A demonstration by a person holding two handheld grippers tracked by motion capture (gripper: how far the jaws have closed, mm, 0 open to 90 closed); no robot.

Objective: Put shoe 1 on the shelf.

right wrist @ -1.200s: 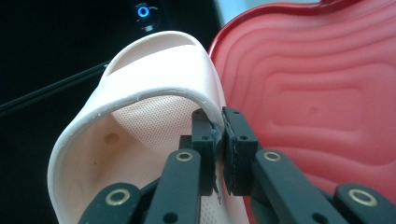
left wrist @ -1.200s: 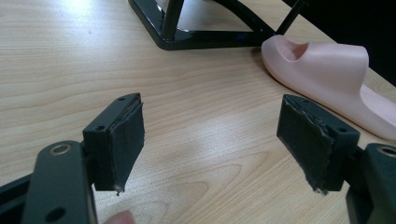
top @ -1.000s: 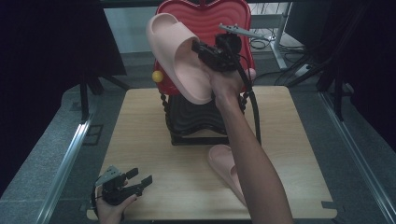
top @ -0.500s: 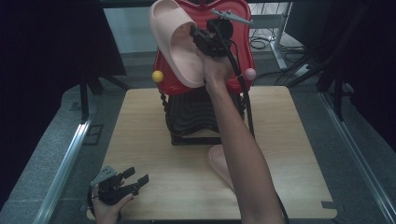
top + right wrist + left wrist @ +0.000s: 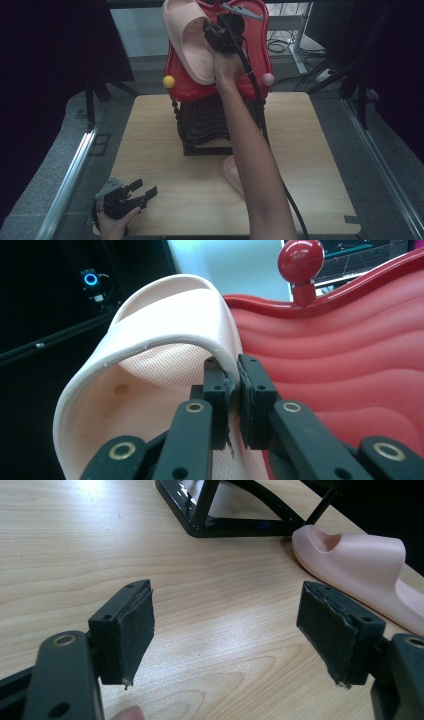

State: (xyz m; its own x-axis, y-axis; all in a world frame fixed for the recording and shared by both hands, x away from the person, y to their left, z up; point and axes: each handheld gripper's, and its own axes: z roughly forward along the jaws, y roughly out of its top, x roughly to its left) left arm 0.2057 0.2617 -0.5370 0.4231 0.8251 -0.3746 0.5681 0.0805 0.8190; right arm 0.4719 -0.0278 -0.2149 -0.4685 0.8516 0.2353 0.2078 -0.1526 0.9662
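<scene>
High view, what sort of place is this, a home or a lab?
Probably a lab or recording workspace, not a home: a bare wooden table between metal rails, dark curtains around it, and loose cables on the floor behind a red rack.

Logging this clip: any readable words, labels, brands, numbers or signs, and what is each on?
None can be read.
Small blue mark on the black rack base: too small and blurred to read.
Screen behind the red ball knob: coloured lines, no legible characters.
Pink slipper held by the right tool, slipper on the table, left tool: no print visible.
</scene>
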